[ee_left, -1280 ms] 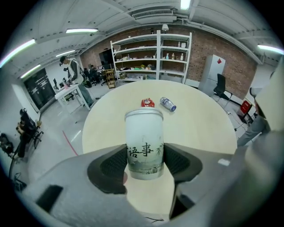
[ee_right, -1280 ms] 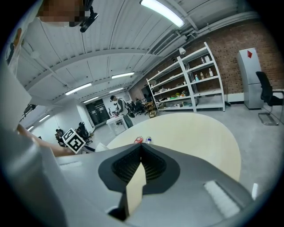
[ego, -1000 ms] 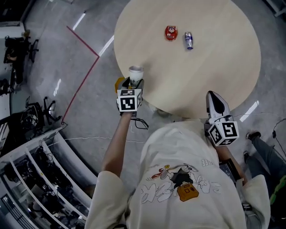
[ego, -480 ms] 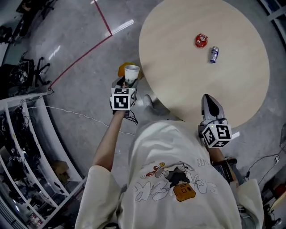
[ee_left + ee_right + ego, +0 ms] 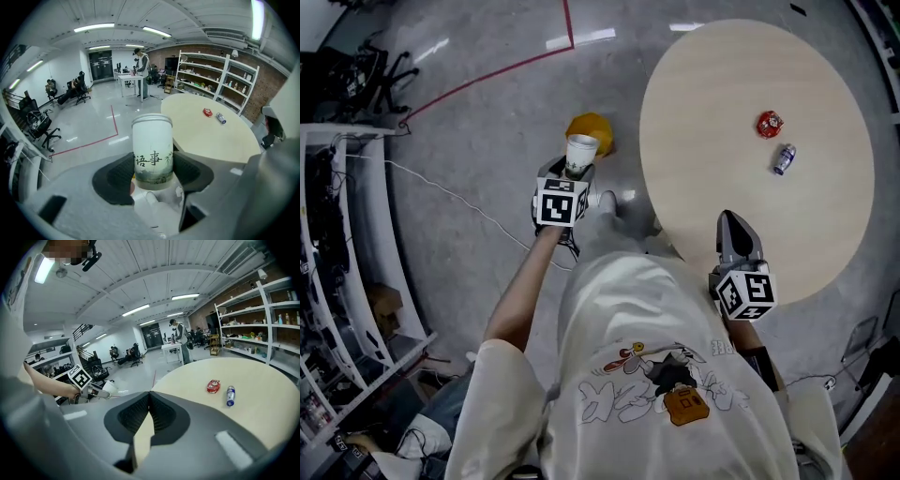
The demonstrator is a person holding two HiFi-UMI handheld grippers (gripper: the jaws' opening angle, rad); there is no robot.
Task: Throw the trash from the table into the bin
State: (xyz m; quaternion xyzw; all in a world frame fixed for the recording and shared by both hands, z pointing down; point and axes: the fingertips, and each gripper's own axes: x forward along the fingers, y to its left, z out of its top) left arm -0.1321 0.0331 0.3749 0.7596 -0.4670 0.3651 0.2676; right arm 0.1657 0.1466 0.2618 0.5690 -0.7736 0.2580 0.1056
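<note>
My left gripper [image 5: 576, 172] [image 5: 152, 171] is shut on a white paper cup [image 5: 580, 153] [image 5: 152, 151] with dark printed characters, held upright over the grey floor to the left of the round table [image 5: 712, 103]. A small red packet [image 5: 769, 124] [image 5: 213, 386] and a small silver-blue can [image 5: 784, 158] [image 5: 229, 395] lie on the table's far right part. My right gripper [image 5: 735, 231] [image 5: 149, 401] is shut with nothing in it, over the table's near edge. A yellow bin [image 5: 591, 132] stands on the floor just beyond the cup.
Red tape [image 5: 516, 66] runs across the floor at the back. Metal shelving [image 5: 347, 281] with cables stands at the left. A white cable [image 5: 459, 202] trails over the floor. In the left gripper view a person [image 5: 140, 70] stands at a far desk, with shelves [image 5: 225, 79] behind the table.
Both grippers have swung left, away from the table. The cup has gone from above the table's edge to over the floor near the yellow bin. The right gripper stays shut.
</note>
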